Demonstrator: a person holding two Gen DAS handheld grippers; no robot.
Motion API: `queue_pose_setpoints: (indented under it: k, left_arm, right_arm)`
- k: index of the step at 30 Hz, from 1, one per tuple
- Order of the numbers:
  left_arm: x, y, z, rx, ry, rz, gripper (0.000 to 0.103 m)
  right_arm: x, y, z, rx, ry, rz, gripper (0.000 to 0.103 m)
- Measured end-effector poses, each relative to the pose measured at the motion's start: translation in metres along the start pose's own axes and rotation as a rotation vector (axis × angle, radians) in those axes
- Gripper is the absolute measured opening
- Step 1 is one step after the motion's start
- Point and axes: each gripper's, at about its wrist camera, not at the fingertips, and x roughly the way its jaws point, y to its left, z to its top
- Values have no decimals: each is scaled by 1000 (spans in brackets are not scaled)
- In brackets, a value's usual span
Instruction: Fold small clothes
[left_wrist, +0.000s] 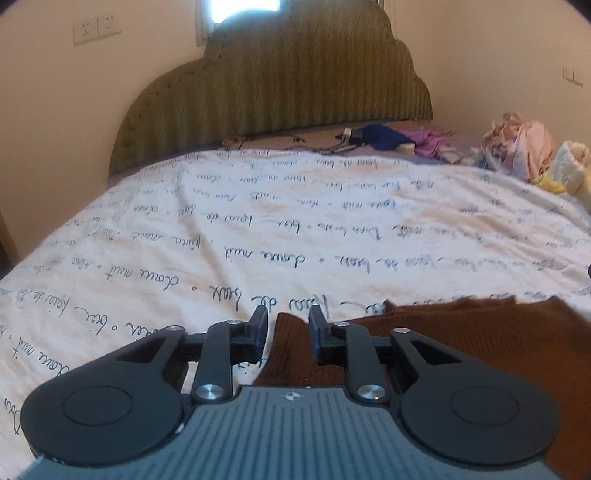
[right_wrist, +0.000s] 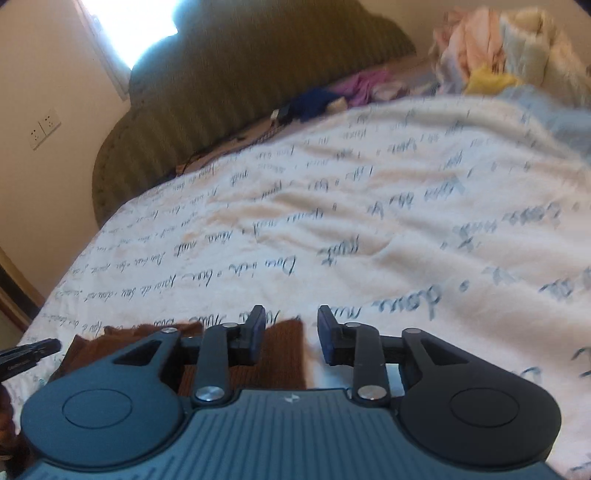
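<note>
Here the brown knit garment lies flat on the bedspread, low in the left wrist view, running from 6 o'clock out to 4 o'clock. The left gripper hangs over its left corner: jaws spread a little, a narrow strip of brown knit showing in the gap, pads not pressing on it. Most of the garment sits to the right of that gripper, at 3 to 4 o'clock from the fingertips.

In the right wrist view the same brown knit garment sits at 7 to 8 o'clock of the frame, its right edge ending just inside the gap of the right gripper. Jaws there also part open, nothing pinched; the left finger stands over the knit, the right finger over bare bedspread. The tip of the other gripper pokes in at 9 o'clock.

No containers in view. At the far end of the bed, by the green headboard, a loose pile of pale clothes sits at 2 o'clock, with a dark blue item and a purple item at 1 o'clock. Right view is blurred, detail there not readable.
</note>
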Motion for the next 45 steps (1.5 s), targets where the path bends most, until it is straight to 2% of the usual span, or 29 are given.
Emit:
queue_pose_setpoints:
  k: [2,3,5,6,8,10,11,13,16,18,20,21,23,26,27,29,33,35,39,41,43,45]
  left_arm:
    - [-7,-16,0,2,1,-55,32]
    - [-3,-27,-2,21,18,-73,32]
    - [13,-52,-10,70,43,-60,34]
    - [24,-59,-15,84,66,-44,35]
    - [50,-62,-31,116,122,9,41]
    - [57,-53,-44,112,72,27,59]
    - [58,-45,-42,66,83,18,61]
    - [61,-37,-40,14,99,3,67]
    - [60,-37,-39,18,97,8,68]
    - [58,-38,-39,18,93,13,68]
    - [57,-39,-39,16,91,18,68]
    - [57,-40,-39,17,90,20,69]
    - [57,-40,-40,23,91,22,69]
    - [57,-40,-40,21,92,23,70]
    - [56,-41,-40,24,92,27,70]
    - [57,-42,-40,27,92,37,73]
    - [53,-41,-36,23,101,55,74]
    - [38,-40,-33,5,97,64,70]
    - [2,-36,-38,-56,80,-1,70]
    - [-3,-36,-47,-34,90,1,74]
    - [8,-35,-61,3,130,25,77]
    - [12,-38,-70,48,85,26,78]
  right_arm:
    - [-26,17,6,-41,-61,-2,39]
    - [-34,27,5,-48,-78,45,40]
    - [-29,49,-3,-67,-58,124,46]
    - [-17,61,-9,-89,-19,127,46]
    - [15,73,-25,-167,56,62,46]
    - [48,69,-50,-260,103,-85,48]
    - [49,60,-60,-295,36,-58,48]
    - [47,42,-53,-186,33,-11,48]
    - [48,35,-46,-131,42,0,48]
    - [39,45,-44,-139,41,-49,48]
    - [17,63,-46,-155,-7,-75,51]
    - [7,72,-49,-180,-24,-47,54]
    - [-2,87,-60,-254,-32,-9,72]
    - [24,85,-86,-363,63,-109,77]
    - [23,76,-89,-336,30,-69,77]
    - [23,65,-81,-249,33,-32,77]
    - [22,68,-85,-273,30,-42,77]
    - [22,69,-86,-280,27,-50,77]
    - [21,70,-87,-279,22,-51,77]
    - [21,70,-87,-277,23,-51,78]
    - [21,70,-87,-278,23,-52,78]
    - [21,69,-87,-276,25,-49,78]
